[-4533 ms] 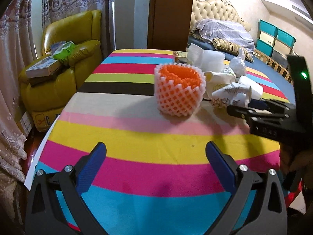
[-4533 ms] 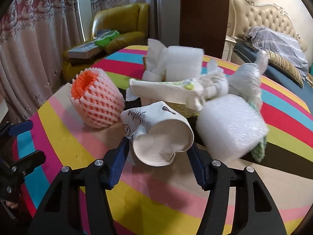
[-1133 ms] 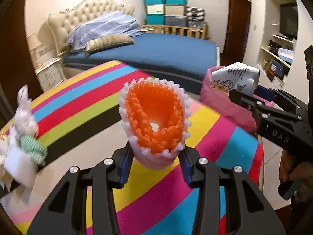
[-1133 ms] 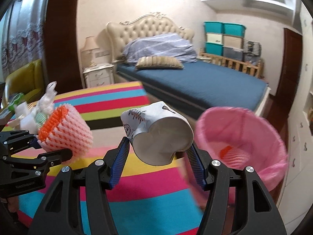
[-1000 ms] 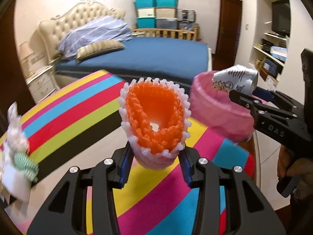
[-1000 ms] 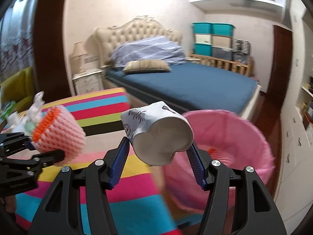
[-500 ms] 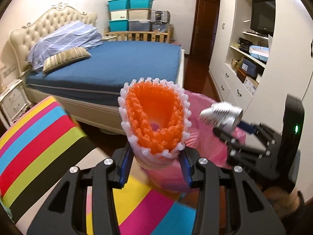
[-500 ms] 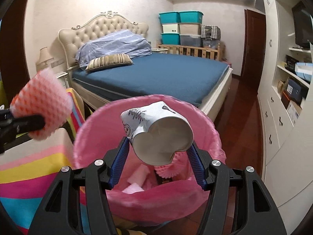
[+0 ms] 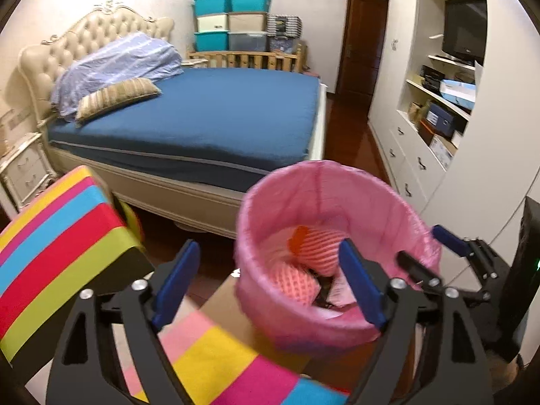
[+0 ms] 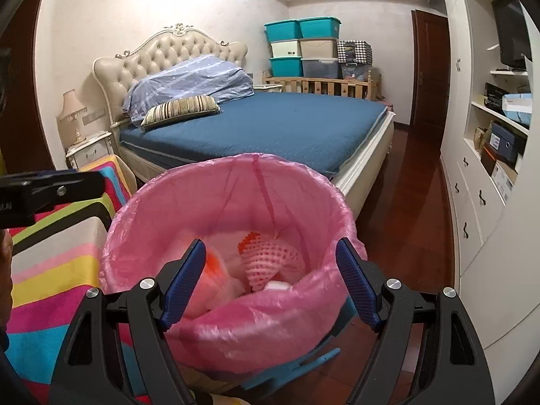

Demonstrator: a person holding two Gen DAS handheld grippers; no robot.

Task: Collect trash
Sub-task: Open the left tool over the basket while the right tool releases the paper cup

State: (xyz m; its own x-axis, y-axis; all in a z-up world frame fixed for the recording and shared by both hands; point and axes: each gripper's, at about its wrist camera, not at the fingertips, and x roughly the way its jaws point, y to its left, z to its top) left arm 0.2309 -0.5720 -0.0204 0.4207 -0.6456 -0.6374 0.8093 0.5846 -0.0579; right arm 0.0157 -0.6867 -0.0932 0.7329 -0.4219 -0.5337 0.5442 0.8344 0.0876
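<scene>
Because both of your grippers hang right at the pink-lined trash bin (image 10: 175, 202), the reason for the pose reads plainly: this is the drop-off point, and each tool is placed so anything let go falls inside the liner rather than on the floor. Your right gripper (image 10: 270, 283) sits directly over the bin mouth with its jaws spread wide and nothing between the blue pads (image 10: 184, 280). Your left gripper (image 9: 266, 287) comes in from the table side, also with its jaws spread and empty, its near pad over the striped tablecloth (image 9: 64, 236) and its far pad over the bin.

Look down into the bin and you find the trash: an orange foam fruit net (image 10: 266, 260) lies against the far wall of the liner, tilted on its side, with white scraps (image 10: 278, 285) just beside it; from your left camera a second pinkish net (image 9: 293, 283) shows lower down, though motion blur makes the pile hard to sort out. I cannot pick out a paper cup in either view.

My reading is that this load is delivered, and any trash left is out of these views. Swinging back, mind the thin liner: a pad catching its rim could drag the bag off the bin.
</scene>
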